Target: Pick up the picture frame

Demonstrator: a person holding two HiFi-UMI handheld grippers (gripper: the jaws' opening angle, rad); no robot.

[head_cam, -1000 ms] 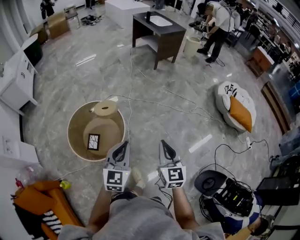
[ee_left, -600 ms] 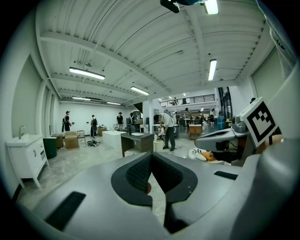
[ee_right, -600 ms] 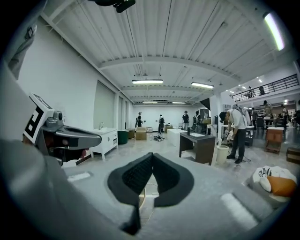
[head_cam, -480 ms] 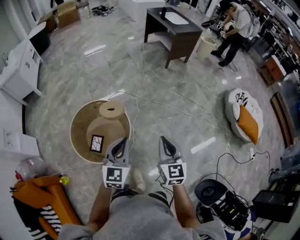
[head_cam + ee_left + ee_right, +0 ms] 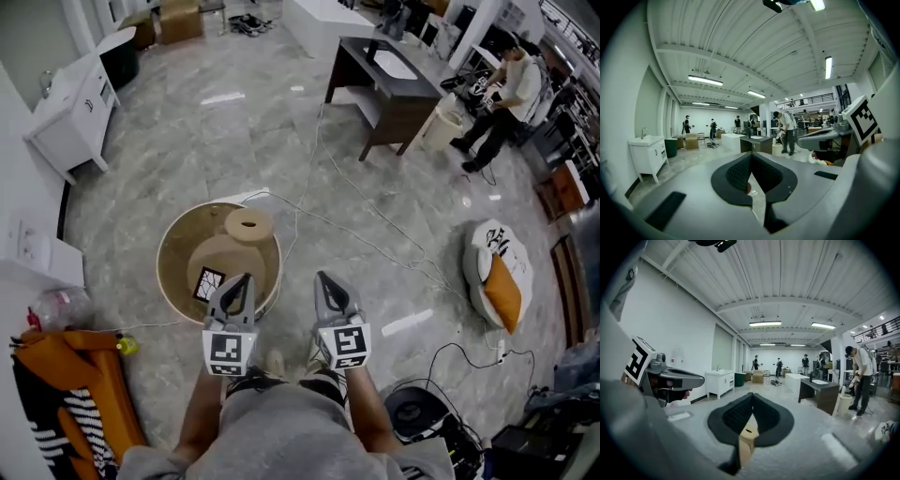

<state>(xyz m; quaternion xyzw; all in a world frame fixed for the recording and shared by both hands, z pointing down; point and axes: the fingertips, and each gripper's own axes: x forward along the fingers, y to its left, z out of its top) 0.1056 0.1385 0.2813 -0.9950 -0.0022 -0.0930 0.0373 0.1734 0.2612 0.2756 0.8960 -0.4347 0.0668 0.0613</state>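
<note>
1. A round tan tub [image 5: 165,246] stood on the floor left of centre in the head view. In it the picture frame [image 5: 208,283], black-edged with a white cracked pattern, lay flat at the lower left. A tan ring with a hole [image 5: 247,225] sat at its upper right.
2. The left gripper [image 5: 238,280] [image 5: 751,161] had its jaws closed together with nothing between them. Its tip lay over the tub's lower right rim in the picture, just right of the picture frame.
3. The right gripper [image 5: 326,278] [image 5: 751,401] was likewise closed and empty, beside the left one and over bare floor.
4. Compared with a second before, the tub had shifted rightward in the frame toward the left gripper. The dark table [image 5: 394,89] had moved from the upper centre to the upper right, and the cushion [image 5: 492,253] sat lower at the right edge.
5. Each gripper's cube bore a black-and-white square marker [image 5: 225,350]. The black print on the cushion was too small to read.
</note>
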